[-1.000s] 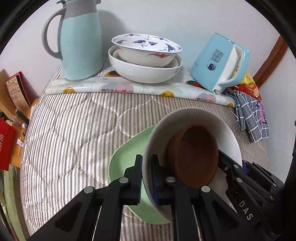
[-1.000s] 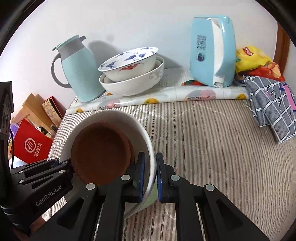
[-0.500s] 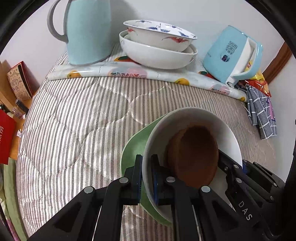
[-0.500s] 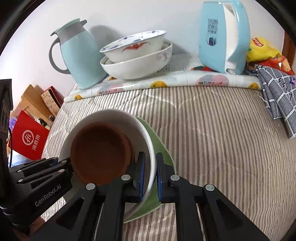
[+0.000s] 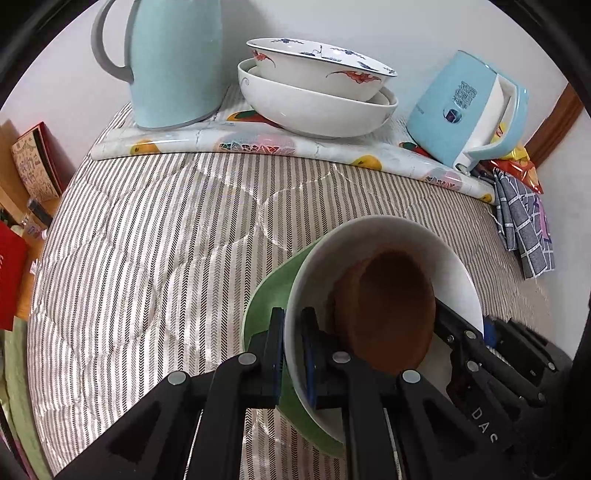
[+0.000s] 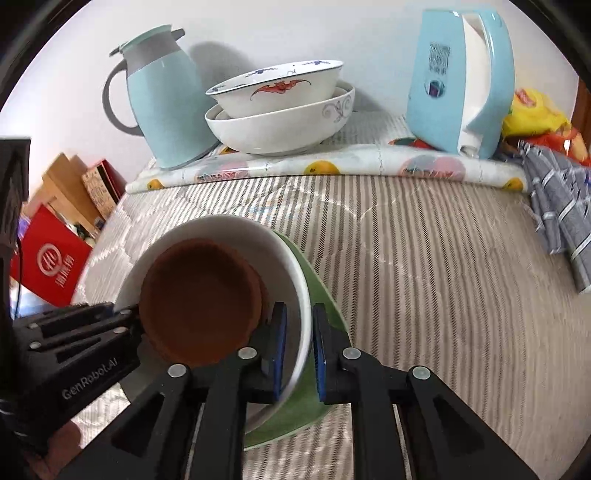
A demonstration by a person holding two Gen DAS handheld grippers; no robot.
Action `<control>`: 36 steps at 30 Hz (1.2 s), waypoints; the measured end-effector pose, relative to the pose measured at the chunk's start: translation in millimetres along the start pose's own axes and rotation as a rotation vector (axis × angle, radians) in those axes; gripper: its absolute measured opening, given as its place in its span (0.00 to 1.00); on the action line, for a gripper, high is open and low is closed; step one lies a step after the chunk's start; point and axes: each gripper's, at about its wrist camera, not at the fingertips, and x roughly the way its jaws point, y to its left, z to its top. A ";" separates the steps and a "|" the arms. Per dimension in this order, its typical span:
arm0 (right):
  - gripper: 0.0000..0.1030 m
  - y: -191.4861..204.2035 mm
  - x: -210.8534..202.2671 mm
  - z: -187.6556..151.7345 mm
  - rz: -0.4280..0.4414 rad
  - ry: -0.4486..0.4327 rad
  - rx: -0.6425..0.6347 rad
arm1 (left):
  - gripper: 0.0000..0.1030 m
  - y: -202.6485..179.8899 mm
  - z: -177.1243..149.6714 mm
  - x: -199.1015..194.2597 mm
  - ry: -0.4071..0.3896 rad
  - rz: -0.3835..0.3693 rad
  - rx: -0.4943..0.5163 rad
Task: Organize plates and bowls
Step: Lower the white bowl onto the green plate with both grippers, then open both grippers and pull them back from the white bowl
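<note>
Striped quilted bed (image 5: 155,258) against white wall (image 5: 424,33). White bowl (image 5: 458,273) holding brown bowl (image 5: 388,306), resting on green plate (image 5: 266,302); left hand-held gripper (image 5: 293,354) clamped on rim, right hand-held gripper (image 6: 299,354) opening around opposite rim.

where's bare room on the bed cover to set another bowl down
Free: the striped cover between the fruit-print mat and the green plate, and the stretch between the plate and the checked cloth. Crowded: the mat, with the jug, stacked bowls and kettle.
</note>
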 end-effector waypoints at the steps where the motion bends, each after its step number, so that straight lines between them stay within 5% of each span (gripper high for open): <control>1: 0.17 1.3 -0.9 0.0 -0.014 -0.002 -0.013 | 0.10 -0.2 0.1 0.0 0.001 0.002 0.003; 23: 0.36 -14.8 -51.9 -20.5 0.021 -0.058 0.045 | 0.21 -3.7 -23.8 -50.7 -0.056 0.031 0.019; 26: 0.37 -16.7 -72.6 -28.2 0.007 -0.082 0.049 | 0.25 -7.9 -33.2 -65.2 -0.072 0.030 0.029; 36: 0.63 -23.3 -153.0 -67.6 -0.116 -0.193 0.059 | 0.53 -45.7 -73.2 -124.7 -0.197 -0.002 0.084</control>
